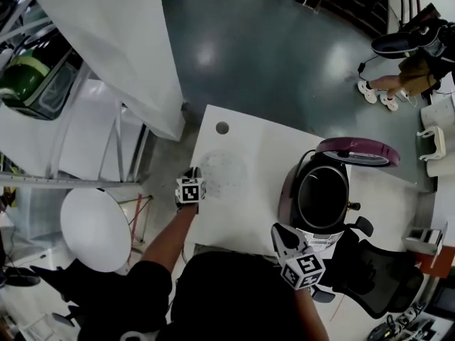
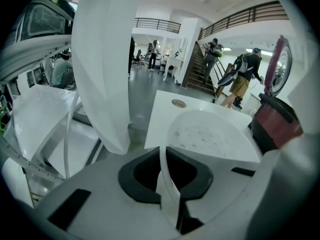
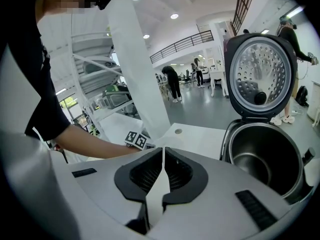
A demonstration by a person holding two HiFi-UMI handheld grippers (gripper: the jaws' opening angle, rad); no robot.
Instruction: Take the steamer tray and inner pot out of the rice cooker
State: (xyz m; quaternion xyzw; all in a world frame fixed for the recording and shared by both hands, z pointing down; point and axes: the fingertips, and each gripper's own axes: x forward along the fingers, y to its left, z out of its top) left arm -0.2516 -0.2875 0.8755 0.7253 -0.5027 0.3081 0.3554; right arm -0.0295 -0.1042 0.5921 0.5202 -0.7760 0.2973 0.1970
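Landmark: rice cooker point(image 1: 320, 197), standing on the white table point(image 1: 263, 142) with its body open.
Lid: the lid point(image 1: 357, 151) is hinged up at the far side of the rice cooker. The right gripper view shows its perforated metal inner face.
Inner pot: the inner pot point(image 3: 265, 154) is a dark metal bowl seated inside the rice cooker, its rim level with the body's opening. Nothing touches it.
Steamer tray: the steamer tray point(image 1: 222, 172) is pale, translucent and round, with small holes in its floor. It is outside the rice cooker, to its left over the bare table top, and well apart from the body. I cannot tell whether its base rests fully on the table.
Left gripper: the left gripper point(image 2: 163, 151) is at the tray's edge on the side away from the rice cooker. Its jaws are pinched on the tray's thin white rim, which runs up between the pads.
Right gripper: the right gripper point(image 3: 164, 151) is held just in front of the rice cooker on the person's side, pointing towards the open pot. Its jaws are pressed together with nothing between them, and it is clear of both pot and body.
Table hole: a round hole point(image 1: 222, 128) sits in the table beyond the tray, further left of the rice cooker.
Chair: a black chair point(image 1: 373, 265) stands at the near right of the rice cooker, beside the table.
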